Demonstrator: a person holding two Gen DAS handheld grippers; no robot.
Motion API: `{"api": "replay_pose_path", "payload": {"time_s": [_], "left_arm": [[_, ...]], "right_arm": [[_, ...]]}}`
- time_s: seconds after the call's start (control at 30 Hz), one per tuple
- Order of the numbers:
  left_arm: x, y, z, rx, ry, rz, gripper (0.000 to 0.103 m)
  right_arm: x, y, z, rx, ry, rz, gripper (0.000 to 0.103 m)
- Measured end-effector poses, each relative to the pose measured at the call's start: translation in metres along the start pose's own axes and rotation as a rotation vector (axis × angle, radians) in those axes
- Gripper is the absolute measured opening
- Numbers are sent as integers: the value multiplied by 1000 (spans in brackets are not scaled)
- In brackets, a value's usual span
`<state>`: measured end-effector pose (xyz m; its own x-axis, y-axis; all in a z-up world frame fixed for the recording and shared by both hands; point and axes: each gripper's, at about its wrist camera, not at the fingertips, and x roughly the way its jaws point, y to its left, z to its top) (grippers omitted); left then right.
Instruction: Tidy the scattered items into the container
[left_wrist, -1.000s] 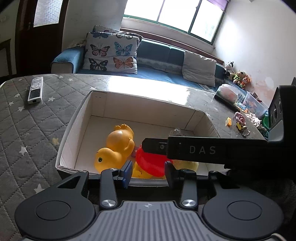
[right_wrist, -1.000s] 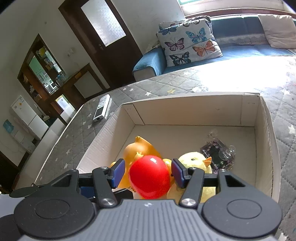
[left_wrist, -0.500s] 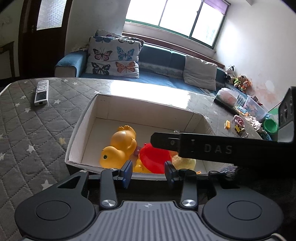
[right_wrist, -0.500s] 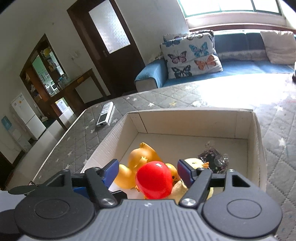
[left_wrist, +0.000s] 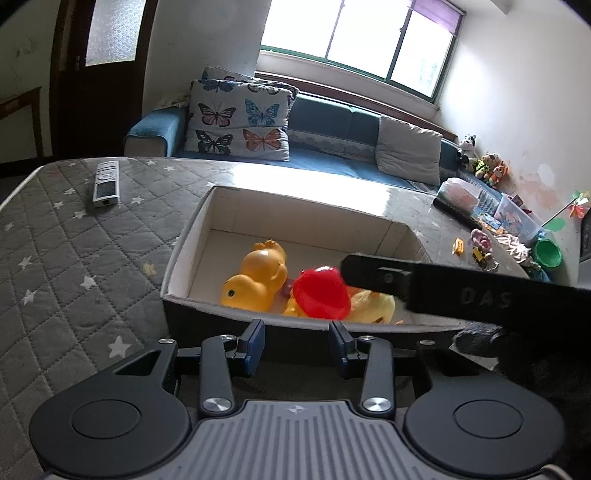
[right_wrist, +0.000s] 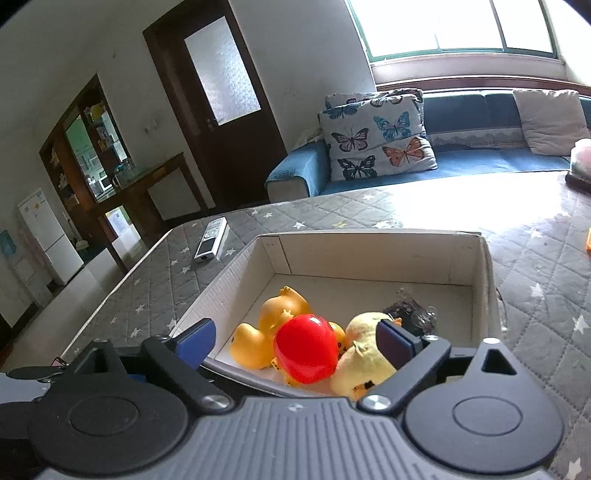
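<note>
The right gripper (right_wrist: 295, 341) hangs over the near edge of the box (right_wrist: 369, 254), jaws spread wide and empty. In the box a red ball (right_wrist: 304, 349) lies on an orange duck (right_wrist: 271, 326), touching a yellow plush chick (right_wrist: 364, 356). A dark tangled item (right_wrist: 410, 314) sits behind. A remote (right_wrist: 210, 239) lies on the quilted mat (right_wrist: 535, 266).

You can read only one marking: the pale letters "DAS" on the black arm of the right tongs (left_wrist: 373, 275), which crosses your left wrist view from the right edge. The remote control (left_wrist: 106, 182) on the quilted surface has buttons and a small screen, but whatever is printed there is too small to read.
</note>
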<state>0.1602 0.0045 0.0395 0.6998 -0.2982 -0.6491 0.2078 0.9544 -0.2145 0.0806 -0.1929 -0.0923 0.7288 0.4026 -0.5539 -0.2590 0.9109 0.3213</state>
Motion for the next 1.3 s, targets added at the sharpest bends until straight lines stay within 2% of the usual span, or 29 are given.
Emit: {"api": "replay_pose_path", "payload": {"time_s": [0.2, 0.53, 0.73, 1.3], "left_arm": [[-10, 0, -11, 2, -6, 22, 41], [-23, -6, -31, 10, -23, 63, 41], [-24, -11, -42, 18, -7, 99, 41], [-21, -16, -71, 16, 40, 198, 40]], "right_arm": [[-11, 1, -11, -17, -12, -33, 103], [-29, 3, -31, -29, -44, -97, 103], [-38, 7, -43, -52, -63, -132, 103], [-45, 8, -77, -60, -29, -205, 103]]}}
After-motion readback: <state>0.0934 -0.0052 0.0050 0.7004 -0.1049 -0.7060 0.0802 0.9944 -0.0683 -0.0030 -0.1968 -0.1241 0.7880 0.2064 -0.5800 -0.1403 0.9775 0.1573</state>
